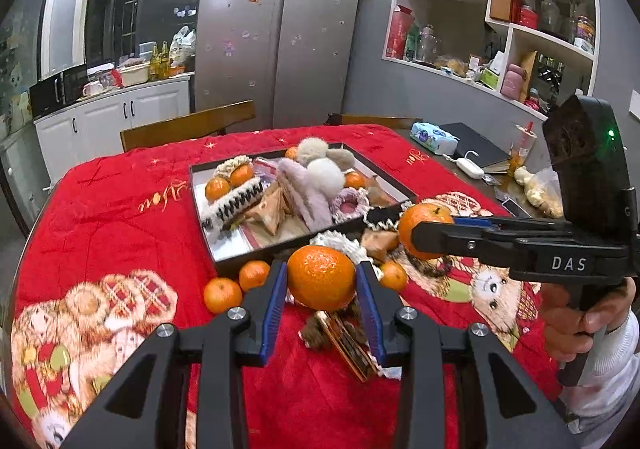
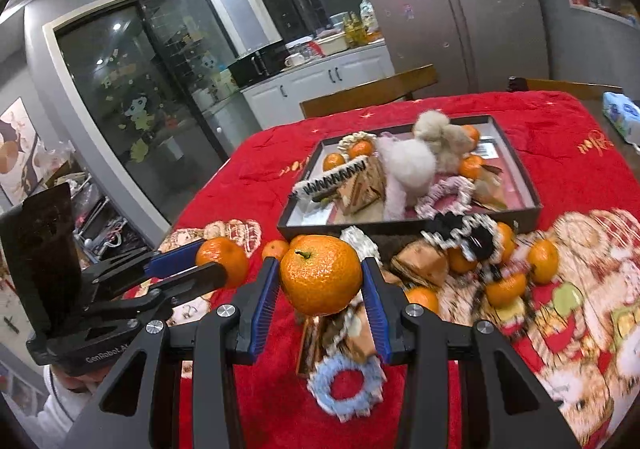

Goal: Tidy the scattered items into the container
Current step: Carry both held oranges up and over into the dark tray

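Observation:
My left gripper (image 1: 322,273) is shut on a tangerine (image 1: 320,285) held above the red cloth, just in front of the dark tray (image 1: 248,253). To its right, my right gripper (image 1: 424,231) grips a second tangerine (image 1: 420,215) near the tray's front corner. The right wrist view shows that tangerine (image 2: 320,277) between the right gripper's (image 2: 321,267) blue pads, and the left gripper (image 2: 214,259) beside it with its fruit (image 2: 224,255). The tray (image 2: 384,227) holds tangerines, furry hair clips and scrunchies. On the cloth lie loose tangerines (image 2: 542,261), a black-and-white scrunchie (image 2: 468,237), a blue scrunchie (image 2: 346,385) and a brown clip (image 1: 344,345).
Two wooden chair backs (image 1: 188,125) stand behind the table. On the bare right end of the table lie a tissue pack (image 1: 434,137), a dark laptop (image 1: 476,145), a white charger (image 1: 470,167) and a drink cup (image 1: 522,147). A person's hand (image 1: 580,313) holds the right gripper.

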Available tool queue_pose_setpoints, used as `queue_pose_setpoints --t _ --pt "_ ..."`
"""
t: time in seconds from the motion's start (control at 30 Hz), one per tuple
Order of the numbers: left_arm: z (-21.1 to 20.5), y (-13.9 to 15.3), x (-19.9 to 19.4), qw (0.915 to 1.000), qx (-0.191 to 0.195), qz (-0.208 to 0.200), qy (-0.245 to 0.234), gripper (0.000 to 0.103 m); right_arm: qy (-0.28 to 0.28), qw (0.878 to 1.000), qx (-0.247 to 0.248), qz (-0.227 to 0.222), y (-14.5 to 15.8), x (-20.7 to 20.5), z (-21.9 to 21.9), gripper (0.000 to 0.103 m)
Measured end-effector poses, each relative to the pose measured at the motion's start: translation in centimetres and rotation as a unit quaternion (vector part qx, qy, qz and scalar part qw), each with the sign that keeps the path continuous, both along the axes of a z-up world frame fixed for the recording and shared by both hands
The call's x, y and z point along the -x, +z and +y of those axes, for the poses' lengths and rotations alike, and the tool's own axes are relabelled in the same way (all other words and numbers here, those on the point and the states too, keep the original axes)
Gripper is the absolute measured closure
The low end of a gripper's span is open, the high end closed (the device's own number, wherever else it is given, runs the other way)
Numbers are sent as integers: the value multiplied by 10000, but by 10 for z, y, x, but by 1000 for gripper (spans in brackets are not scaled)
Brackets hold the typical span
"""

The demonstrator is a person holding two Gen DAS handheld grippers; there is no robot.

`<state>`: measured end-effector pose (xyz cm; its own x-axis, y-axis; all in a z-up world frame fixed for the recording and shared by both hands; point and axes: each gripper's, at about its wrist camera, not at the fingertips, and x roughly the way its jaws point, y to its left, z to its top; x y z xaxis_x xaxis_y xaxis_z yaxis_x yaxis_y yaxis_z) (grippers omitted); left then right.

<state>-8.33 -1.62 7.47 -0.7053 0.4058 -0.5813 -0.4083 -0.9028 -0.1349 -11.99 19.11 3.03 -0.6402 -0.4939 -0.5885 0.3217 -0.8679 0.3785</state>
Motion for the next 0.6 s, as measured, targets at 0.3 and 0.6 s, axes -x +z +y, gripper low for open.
queue_pose_setpoints --t 0.3,0.6 --pt "-6 7 58 9993 307 -95 199 67 186 9996 39 -195 0 51 -10 63" --pt "-6 -3 97 9993 262 -259 95 67 304 9984 -50 -465 -11 90 -22 63"
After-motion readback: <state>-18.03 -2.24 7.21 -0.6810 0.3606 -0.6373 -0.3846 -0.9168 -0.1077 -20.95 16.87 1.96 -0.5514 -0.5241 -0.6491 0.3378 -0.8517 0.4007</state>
